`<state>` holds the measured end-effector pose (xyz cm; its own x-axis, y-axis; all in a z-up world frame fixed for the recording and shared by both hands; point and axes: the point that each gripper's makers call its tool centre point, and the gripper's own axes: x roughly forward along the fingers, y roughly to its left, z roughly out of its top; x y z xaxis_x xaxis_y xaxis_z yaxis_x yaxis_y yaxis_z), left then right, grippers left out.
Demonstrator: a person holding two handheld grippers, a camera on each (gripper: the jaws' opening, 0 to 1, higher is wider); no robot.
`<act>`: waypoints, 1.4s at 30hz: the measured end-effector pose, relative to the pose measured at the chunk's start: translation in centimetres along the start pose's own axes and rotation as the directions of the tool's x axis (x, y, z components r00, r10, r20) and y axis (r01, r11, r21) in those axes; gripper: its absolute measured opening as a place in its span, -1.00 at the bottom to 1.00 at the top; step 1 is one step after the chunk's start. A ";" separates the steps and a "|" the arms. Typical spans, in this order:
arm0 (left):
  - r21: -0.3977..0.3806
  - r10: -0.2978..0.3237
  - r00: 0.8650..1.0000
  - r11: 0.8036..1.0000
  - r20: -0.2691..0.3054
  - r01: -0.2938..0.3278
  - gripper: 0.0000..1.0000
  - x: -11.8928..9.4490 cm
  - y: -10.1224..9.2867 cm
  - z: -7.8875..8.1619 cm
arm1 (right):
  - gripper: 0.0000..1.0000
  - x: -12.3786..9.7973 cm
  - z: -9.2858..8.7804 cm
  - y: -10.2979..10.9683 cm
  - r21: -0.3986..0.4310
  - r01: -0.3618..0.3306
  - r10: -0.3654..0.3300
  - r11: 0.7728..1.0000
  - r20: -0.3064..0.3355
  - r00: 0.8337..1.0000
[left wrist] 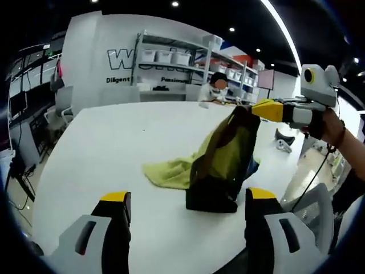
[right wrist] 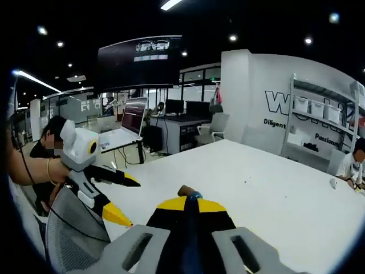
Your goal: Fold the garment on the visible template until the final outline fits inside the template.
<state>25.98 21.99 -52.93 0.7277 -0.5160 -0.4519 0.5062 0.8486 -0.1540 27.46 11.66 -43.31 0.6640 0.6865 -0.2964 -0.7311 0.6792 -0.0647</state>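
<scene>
A yellow-green and dark brown garment [left wrist: 219, 157] hangs over the white table [left wrist: 114, 137]. Its top corner is pinched in my right gripper [left wrist: 258, 109], which comes in from the right and holds it well above the table. The lower part trails on the table, with a yellow-green flap [left wrist: 168, 171] spread to the left. My left gripper [left wrist: 187, 197] stands open just in front of the garment's dark lower end, holding nothing. In the right gripper view, my right gripper [right wrist: 191, 204] is shut on a fold of dark cloth [right wrist: 190, 228], and the left gripper [right wrist: 126, 198] shows open at the left.
A person [left wrist: 218, 84] sits at the table's far end, before shelves of white bins [left wrist: 171, 57]. A mesh chair back [left wrist: 311, 211] stands at the table's near right edge. A laptop [right wrist: 122, 134] sits on a desk beyond the table. A hand [right wrist: 40, 170] holds the left gripper.
</scene>
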 end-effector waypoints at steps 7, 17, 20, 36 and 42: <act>0.063 -0.070 0.997 0.995 -0.016 0.071 0.20 2.5 -0.5 0.1 | -1.00 -1.2 2.1 0.3 -0.025 -0.004 0.005 1.000 0.044 0.999; 0.055 -0.129 0.991 0.990 -0.034 0.130 -0.59 4.3 -2.2 -0.6 | -1.00 -1.6 3.0 -1.1 -0.010 0.039 -0.038 0.999 0.066 0.997; 0.086 -0.103 0.994 0.991 -0.047 0.107 -0.94 4.6 -2.1 -1.0 | -1.00 -1.7 3.0 -1.3 -0.007 0.051 -0.050 0.999 0.071 0.996; 0.113 -0.071 0.996 0.991 0.056 0.064 -0.95 0.9 -2.1 3.9 | -1.00 -4.0 0.4 -5.2 -0.023 0.227 -0.226 0.974 0.033 0.973; 0.138 -0.047 0.996 0.990 0.075 0.037 -0.95 -0.4 -2.0 5.6 | -1.00 -4.6 0.2 -5.4 -0.011 0.236 -0.235 0.972 0.035 0.971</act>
<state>27.24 19.88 -47.52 0.7356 -0.5629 -0.3769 0.5916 0.8048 -0.0474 28.37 4.88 -41.43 0.8223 0.5161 -0.2397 -0.5558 0.8188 -0.1435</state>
